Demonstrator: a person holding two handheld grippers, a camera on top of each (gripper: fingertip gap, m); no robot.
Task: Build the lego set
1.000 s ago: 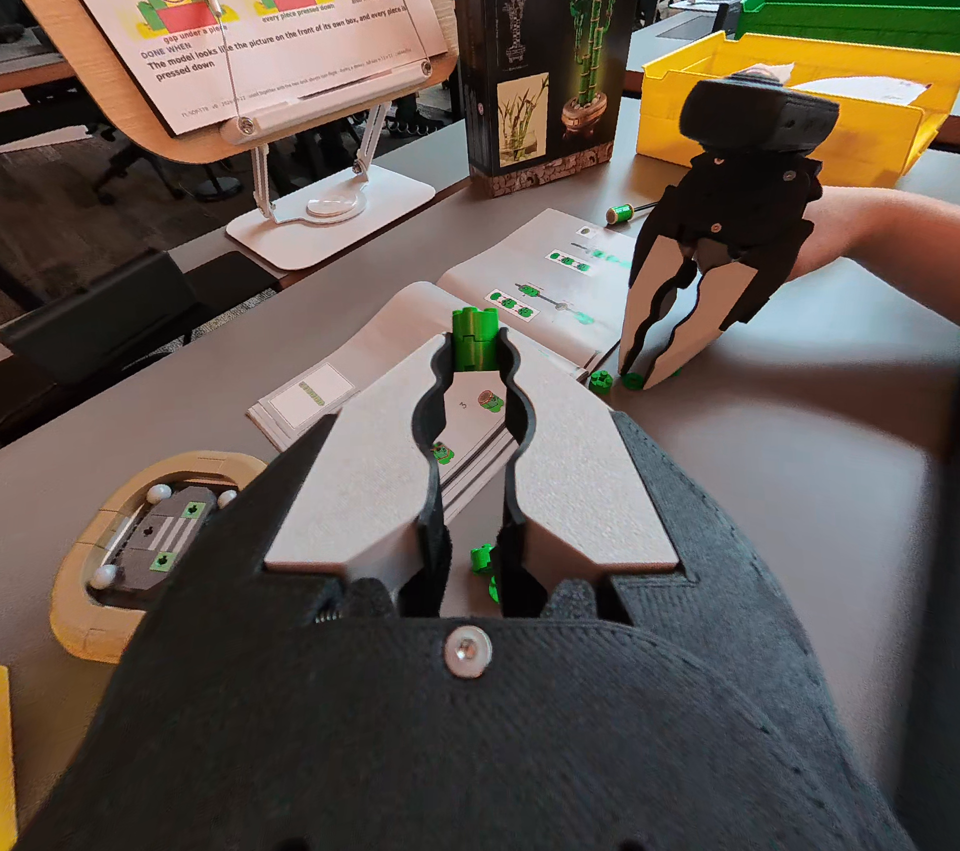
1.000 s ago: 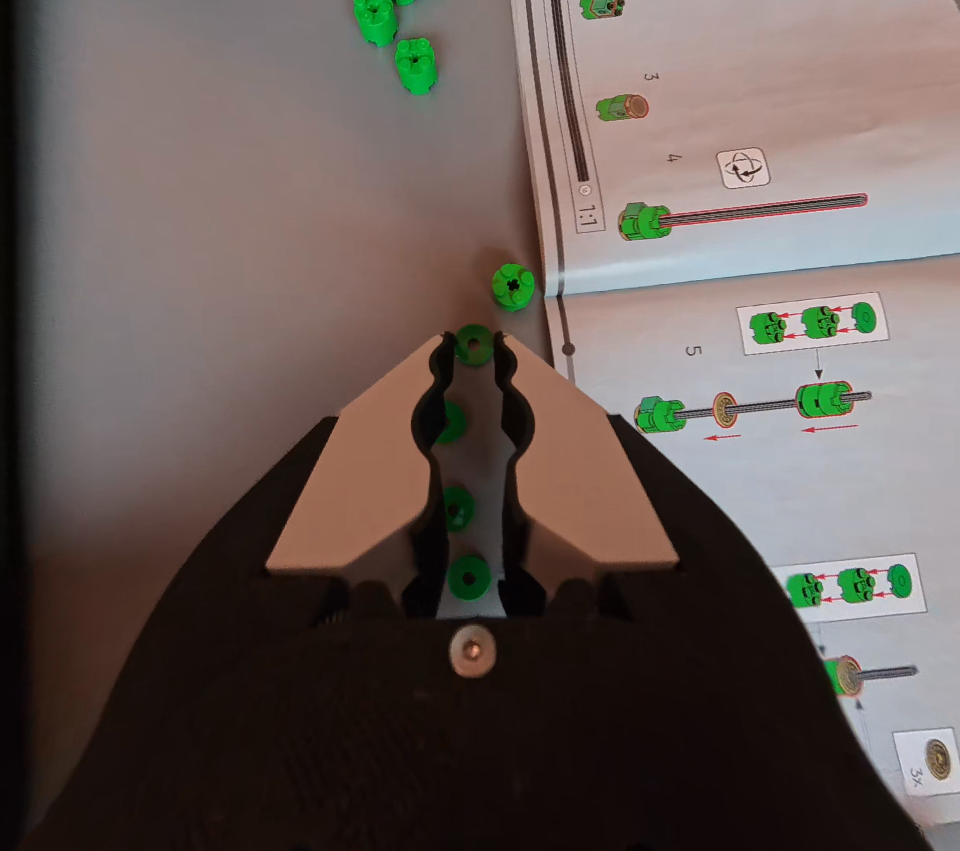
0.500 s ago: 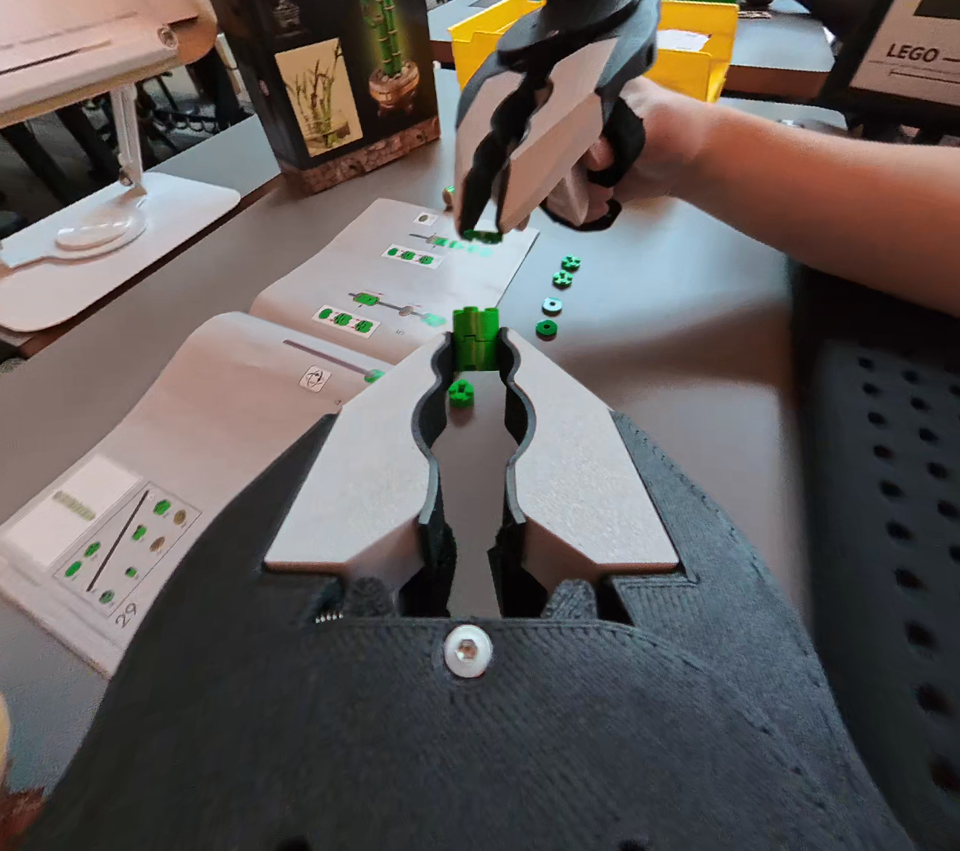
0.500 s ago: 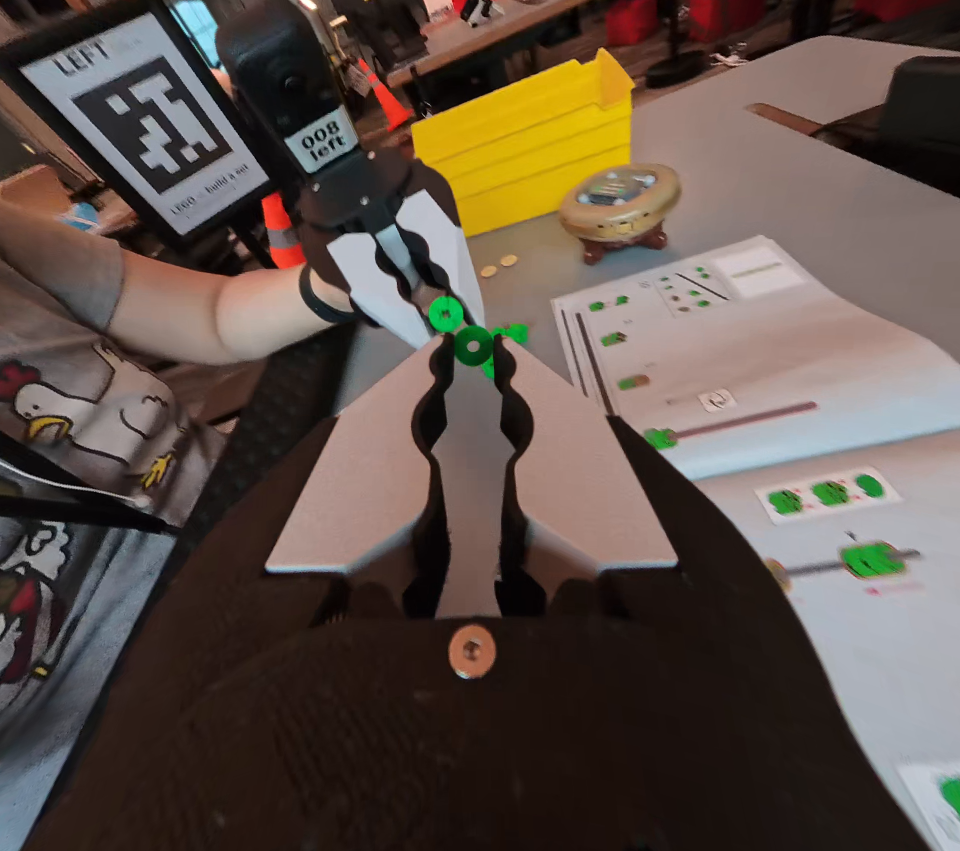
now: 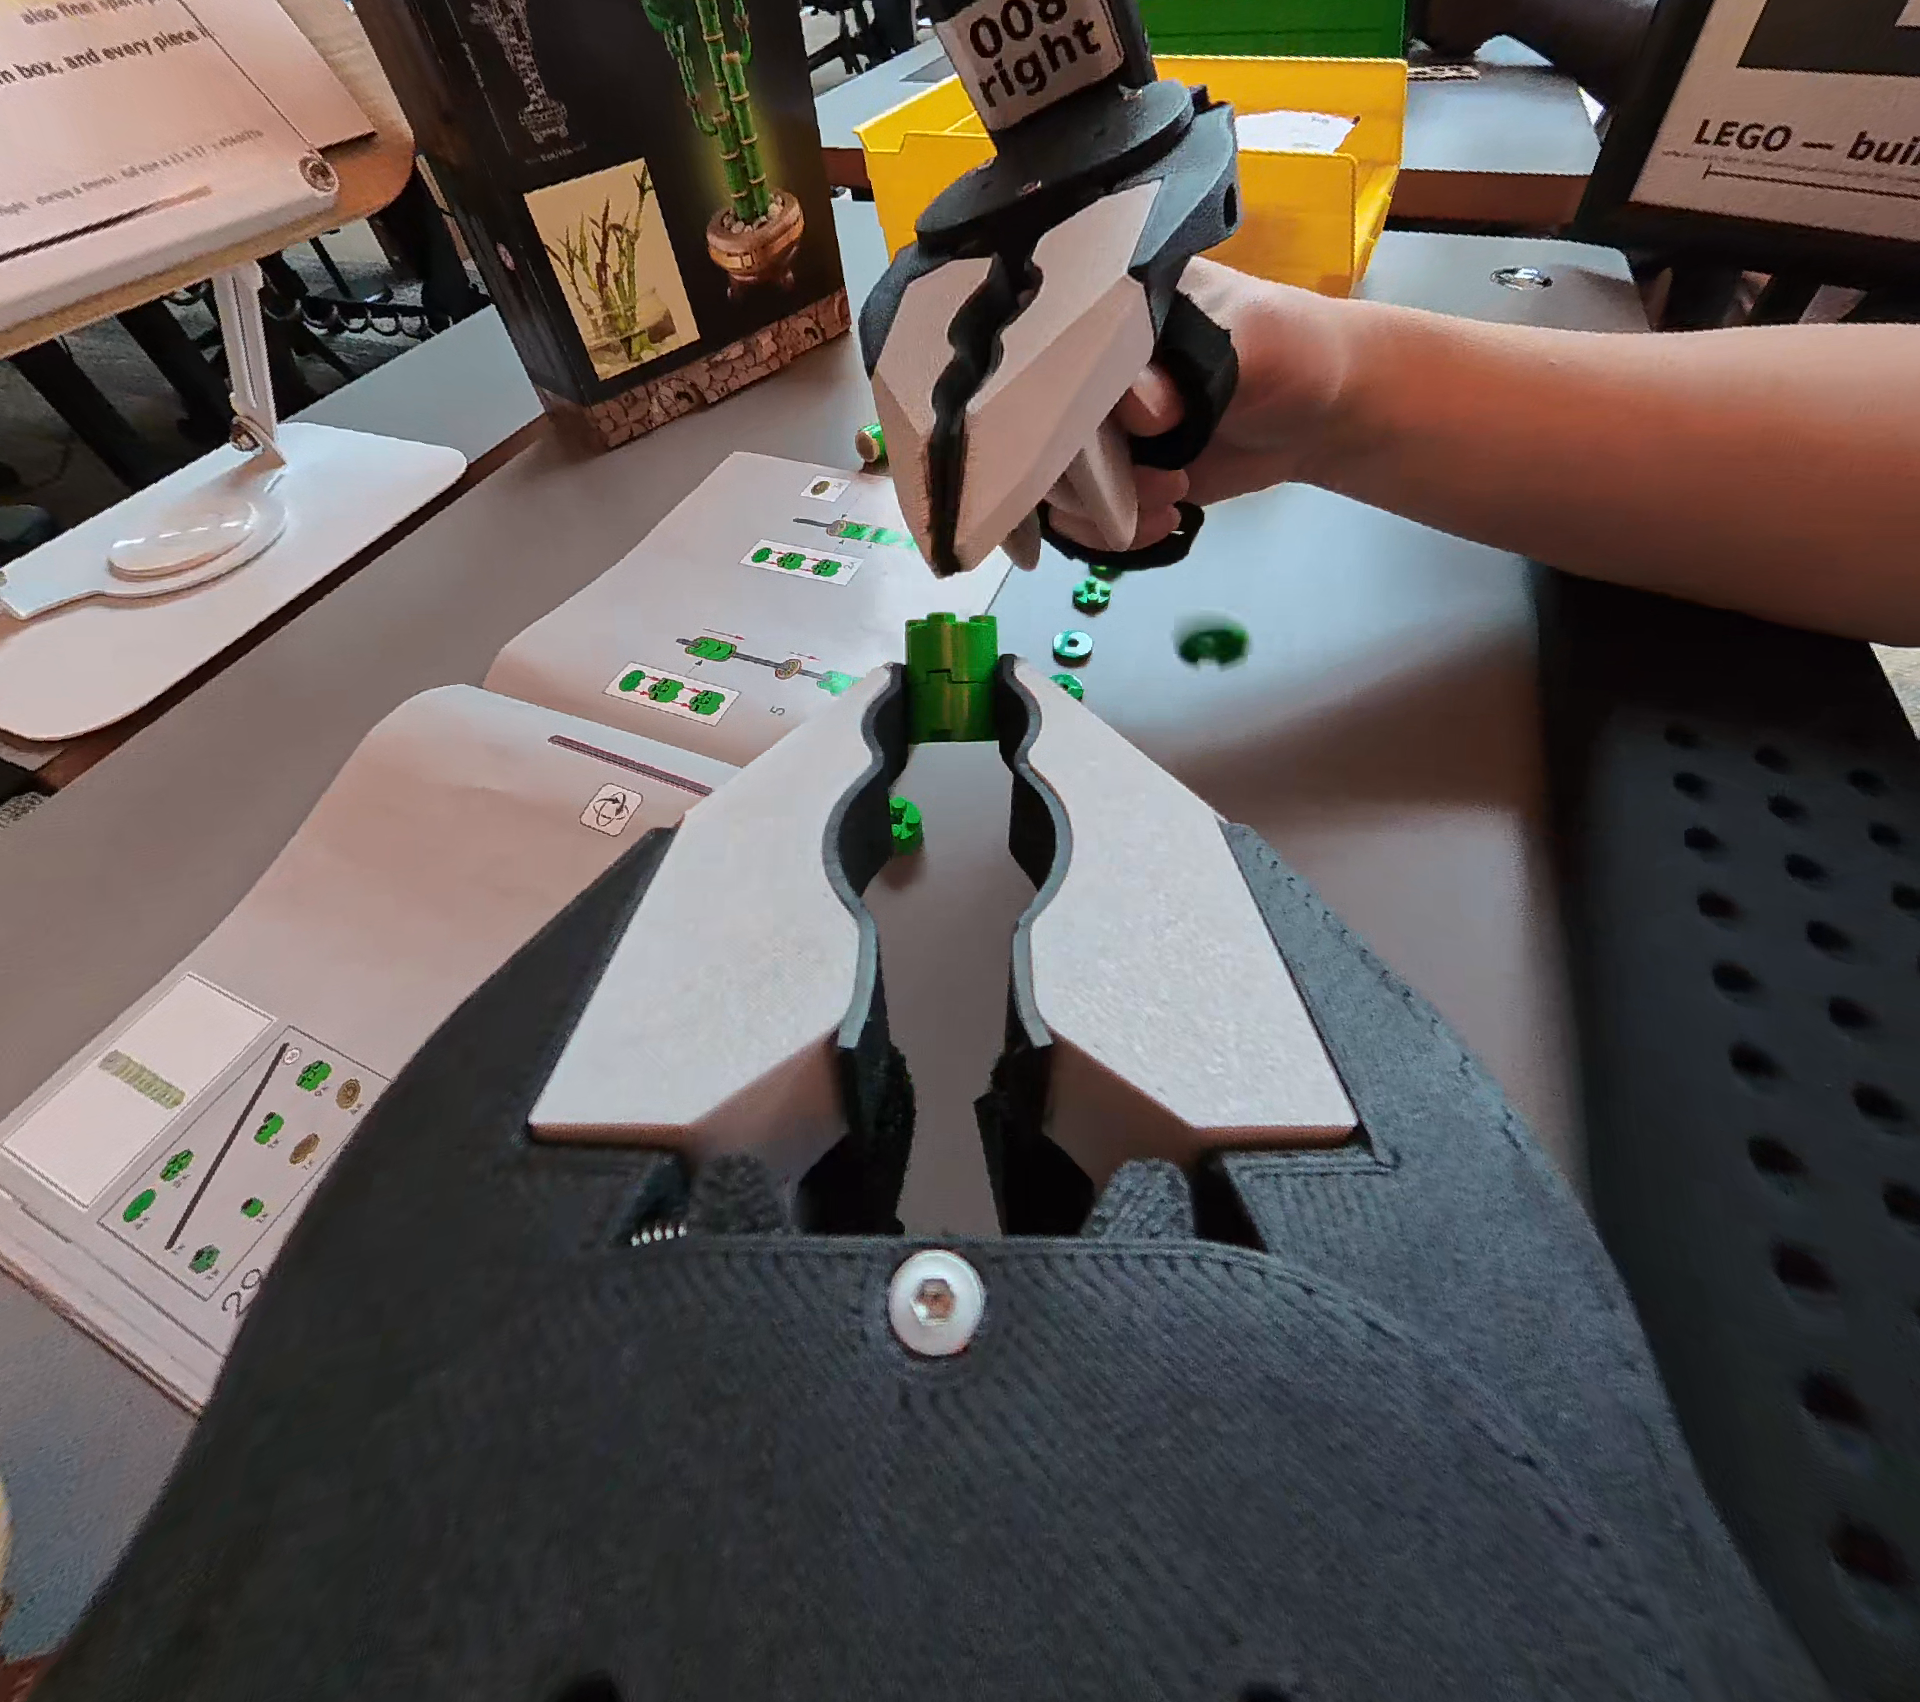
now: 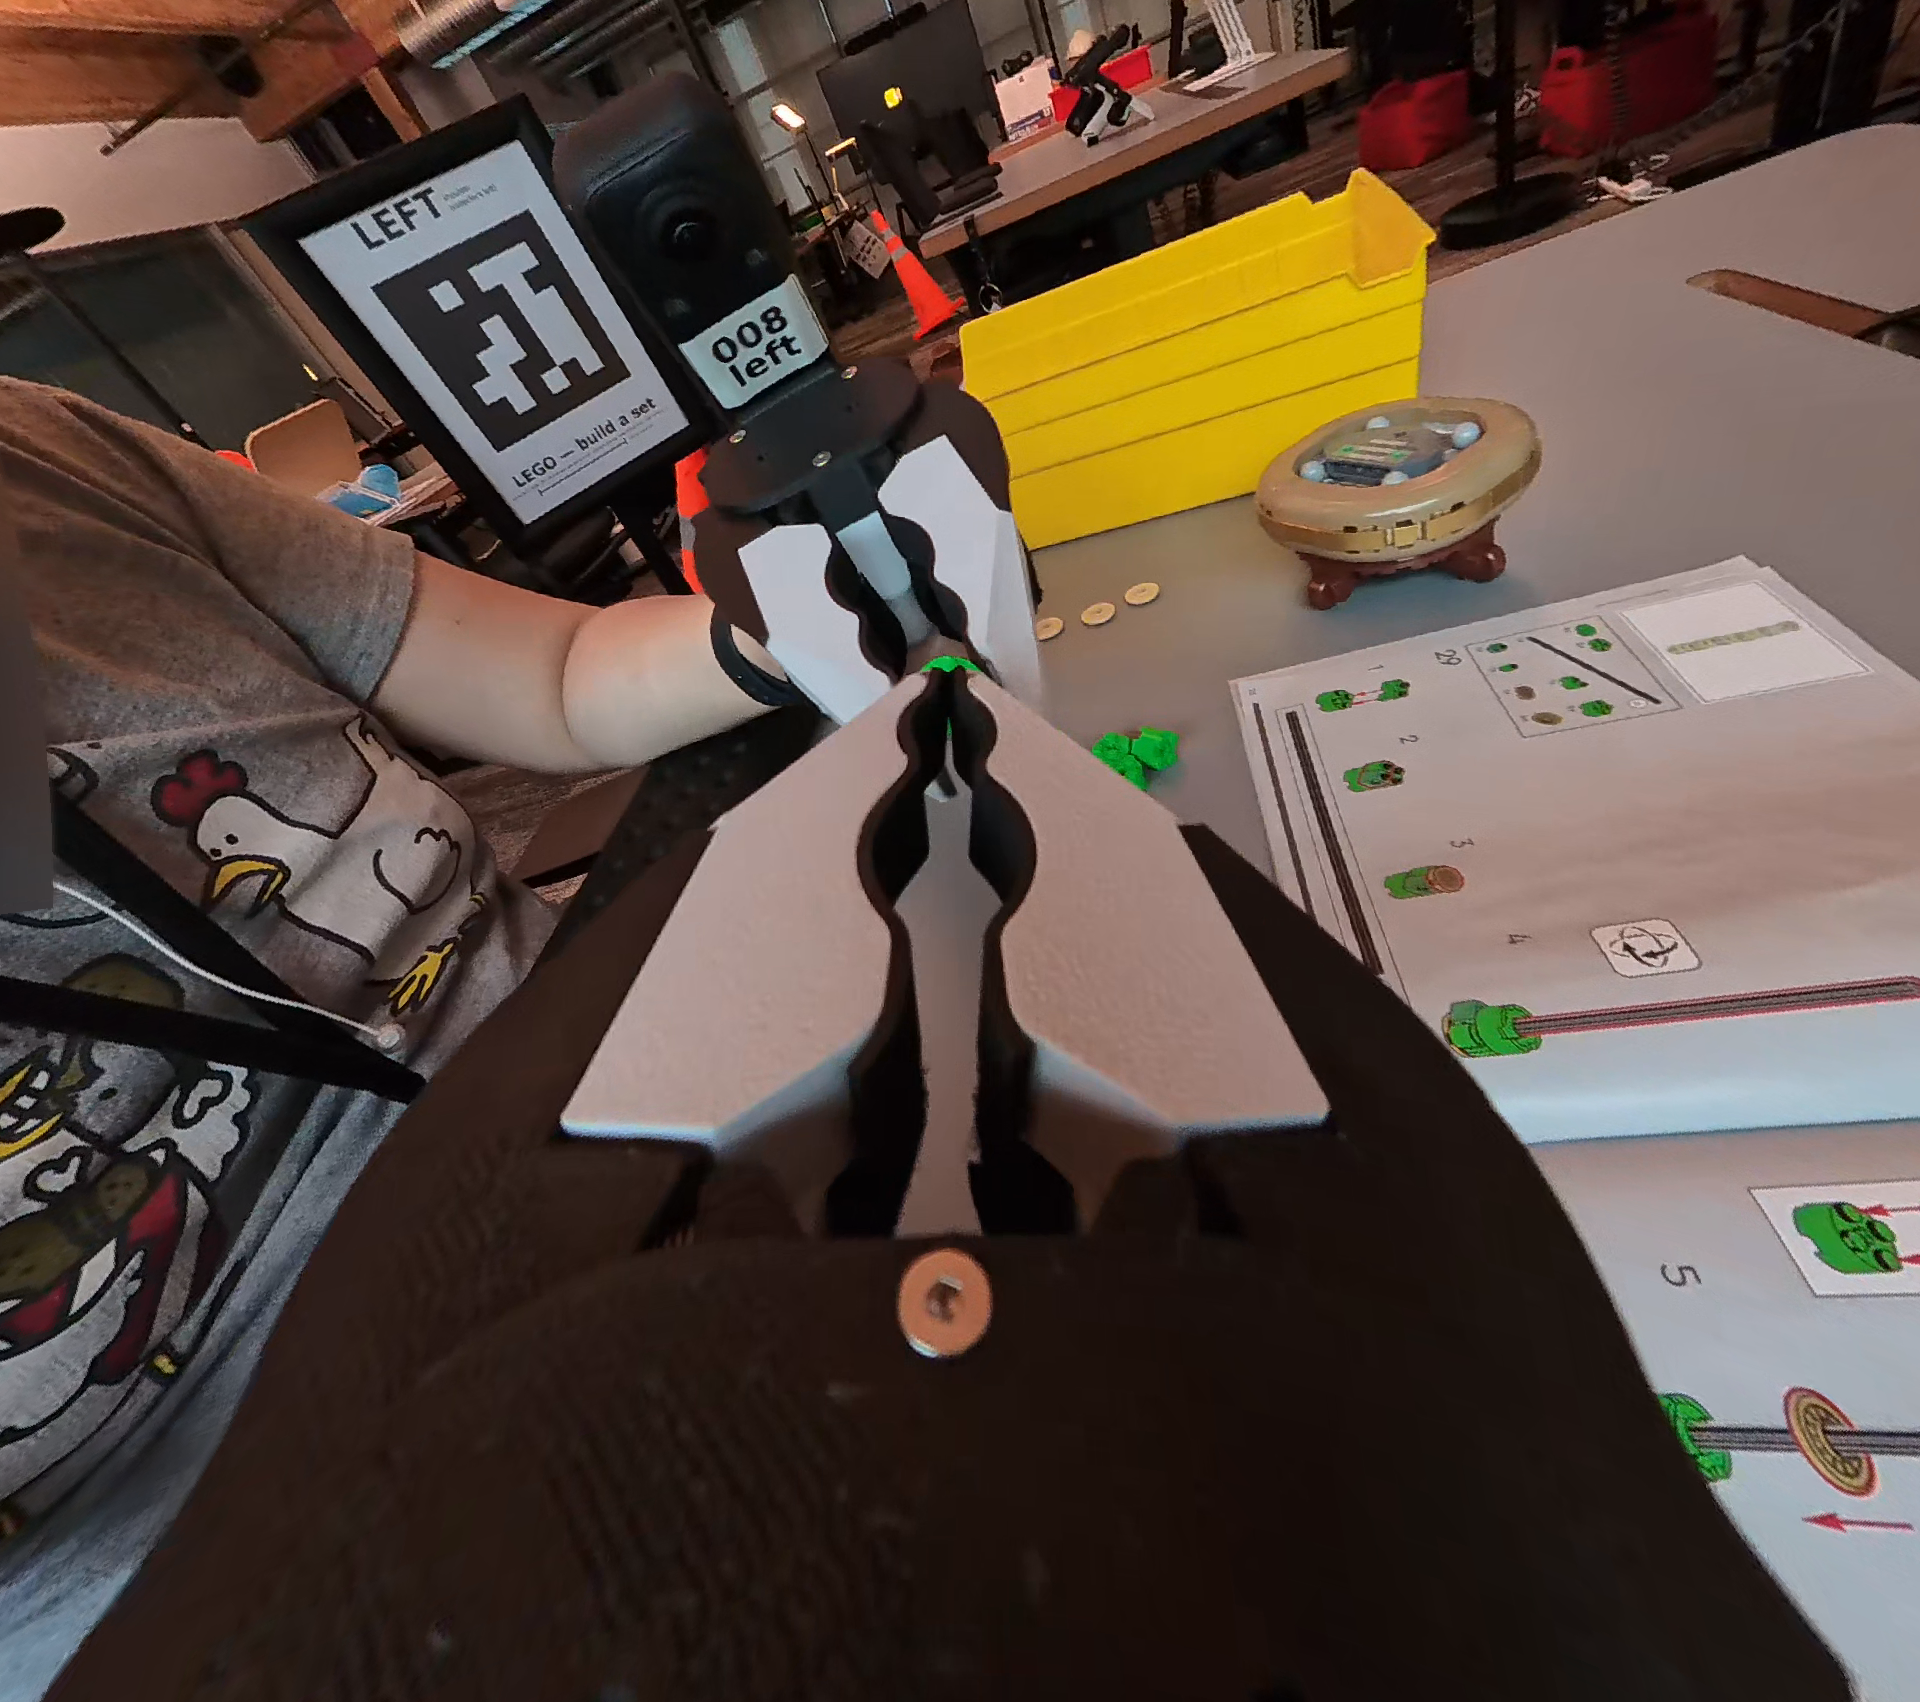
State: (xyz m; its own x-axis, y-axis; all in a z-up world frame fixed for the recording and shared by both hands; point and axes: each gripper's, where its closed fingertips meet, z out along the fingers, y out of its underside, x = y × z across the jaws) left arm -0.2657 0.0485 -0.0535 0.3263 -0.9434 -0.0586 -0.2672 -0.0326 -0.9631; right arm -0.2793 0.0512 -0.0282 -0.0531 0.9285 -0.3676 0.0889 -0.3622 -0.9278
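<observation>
My left gripper (image 5: 951, 673) is shut on a green round brick stack (image 5: 951, 686), held upright above the table. My right gripper (image 5: 940, 561) hangs just above that stack, jaws closed, with nothing showing between its tips. A green round plate (image 5: 1210, 644) looks motion-blurred over the table to the right. In the right wrist view my right gripper (image 6: 948, 688) points at the left gripper (image 6: 940, 665) and the green stack (image 6: 948, 665). Several green round plates (image 5: 1073, 642) lie on the table.
The open instruction booklet (image 5: 447, 821) lies on the left, also in the right wrist view (image 6: 1558, 821). Loose green bricks (image 6: 1138, 753), tan round plates (image 6: 1096, 613), a tan pot base (image 6: 1397, 468) and a yellow bin (image 6: 1195, 385) sit beyond. The set's box (image 5: 623, 94) stands behind. My left and right fingertips are right by each other. Both grippers' tips are roughly 25 cm from the tan pot base (image 6: 1397, 468).
The right gripper came off the table with a green plate and moved over the left gripper's stack. Its jaws have now closed fully and a blurred plate shows by the table.
</observation>
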